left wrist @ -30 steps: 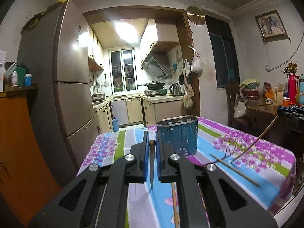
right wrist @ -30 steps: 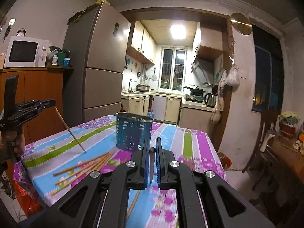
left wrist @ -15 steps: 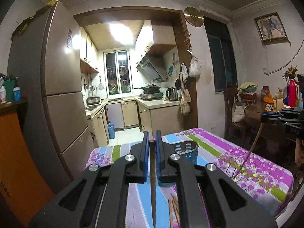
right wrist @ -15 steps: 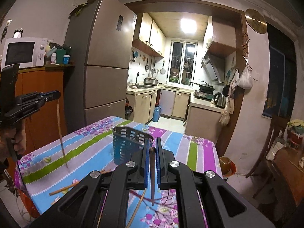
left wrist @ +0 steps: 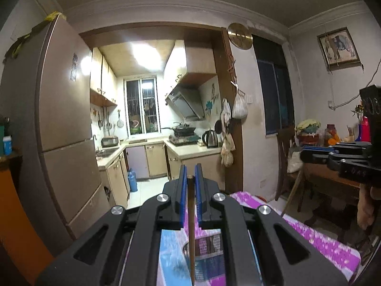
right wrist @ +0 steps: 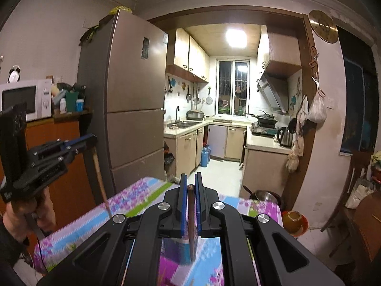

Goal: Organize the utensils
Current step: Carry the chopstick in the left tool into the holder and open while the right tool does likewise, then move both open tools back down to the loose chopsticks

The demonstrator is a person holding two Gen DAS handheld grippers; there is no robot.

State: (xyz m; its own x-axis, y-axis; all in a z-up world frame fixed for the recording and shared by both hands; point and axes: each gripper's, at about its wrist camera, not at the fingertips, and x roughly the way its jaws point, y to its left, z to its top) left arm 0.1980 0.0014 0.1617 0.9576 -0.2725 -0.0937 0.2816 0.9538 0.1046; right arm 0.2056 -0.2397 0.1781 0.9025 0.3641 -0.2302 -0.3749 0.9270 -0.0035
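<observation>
A wooden chopstick (left wrist: 190, 224) hangs upright at lower centre of the left view, clamped in the left gripper (left wrist: 189, 178) fingers. The right gripper (right wrist: 190, 188) fingers likewise pinch a second chopstick (right wrist: 191, 224) over the blue utensil holder (right wrist: 177, 250) on the floral surface (right wrist: 133, 197).

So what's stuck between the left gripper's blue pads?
A chopstick, pinched upright between the left gripper pads and hanging toward the holder; left wrist view.
</observation>
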